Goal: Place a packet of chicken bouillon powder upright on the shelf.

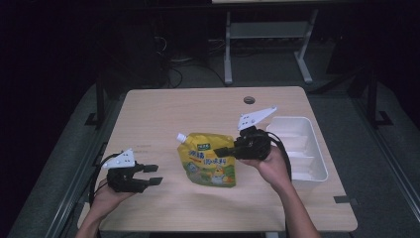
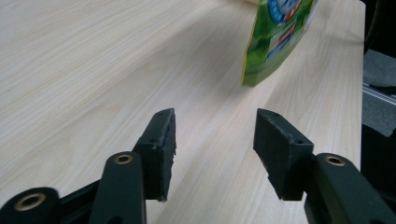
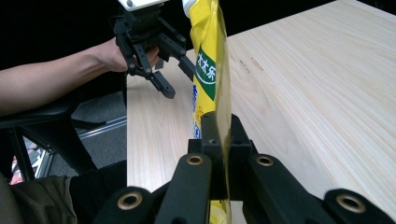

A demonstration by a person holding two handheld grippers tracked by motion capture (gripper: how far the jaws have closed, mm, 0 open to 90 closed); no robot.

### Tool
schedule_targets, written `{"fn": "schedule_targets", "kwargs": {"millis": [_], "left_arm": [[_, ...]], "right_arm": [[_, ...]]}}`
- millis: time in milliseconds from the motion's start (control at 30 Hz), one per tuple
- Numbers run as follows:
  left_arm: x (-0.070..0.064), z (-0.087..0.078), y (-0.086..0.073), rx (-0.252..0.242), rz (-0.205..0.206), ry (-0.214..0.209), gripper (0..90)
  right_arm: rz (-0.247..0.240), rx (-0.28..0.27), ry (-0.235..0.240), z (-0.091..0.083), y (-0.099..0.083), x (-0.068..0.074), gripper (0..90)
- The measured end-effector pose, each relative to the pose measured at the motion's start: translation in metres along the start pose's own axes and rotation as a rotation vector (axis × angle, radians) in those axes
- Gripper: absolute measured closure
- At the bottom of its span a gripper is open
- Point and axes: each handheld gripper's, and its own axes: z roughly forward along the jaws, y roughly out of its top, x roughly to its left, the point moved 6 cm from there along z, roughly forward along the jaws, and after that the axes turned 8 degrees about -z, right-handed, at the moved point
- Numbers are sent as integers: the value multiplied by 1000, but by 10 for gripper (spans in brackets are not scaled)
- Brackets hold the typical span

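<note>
One thin edge is all we hold: the right gripper (image 1: 225, 150) has its jaws closed flat on the right rim of the yellow spout pouch (image 1: 208, 159), which sits at the centre of the high view, cap toward the upper left. In the right gripper view the pouch (image 3: 211, 70) hangs edge-on from that pinch, so we judge it could slide out or swing and fold if we turn the hand quickly, since its weight hangs away from the jaws. The left gripper (image 1: 148, 174), lower left in the high view, is wide open and holds nothing; its jaws hover over bare counter (image 2: 93, 60). The white tray (image 1: 303, 148) lies just right of our right hand, so a swing that way could clip its rim. Open room lies above and left of the pouch.
</note>
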Motion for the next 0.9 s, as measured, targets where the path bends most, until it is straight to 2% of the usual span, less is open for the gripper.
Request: {"fn": "schedule_targets", "kwargs": {"millis": [500, 633, 900], "left_arm": [[4, 0, -3, -1, -5, 19, 393], [5, 1, -4, -2, -11, 18, 387], [7, 3, -7, 5, -22, 21, 388]], "right_arm": [[1, 0, -35, -30, 2, -10, 896], [13, -17, -44, -45, 1, -17, 896], [13, -31, -59, -66, -1, -28, 896]]}}
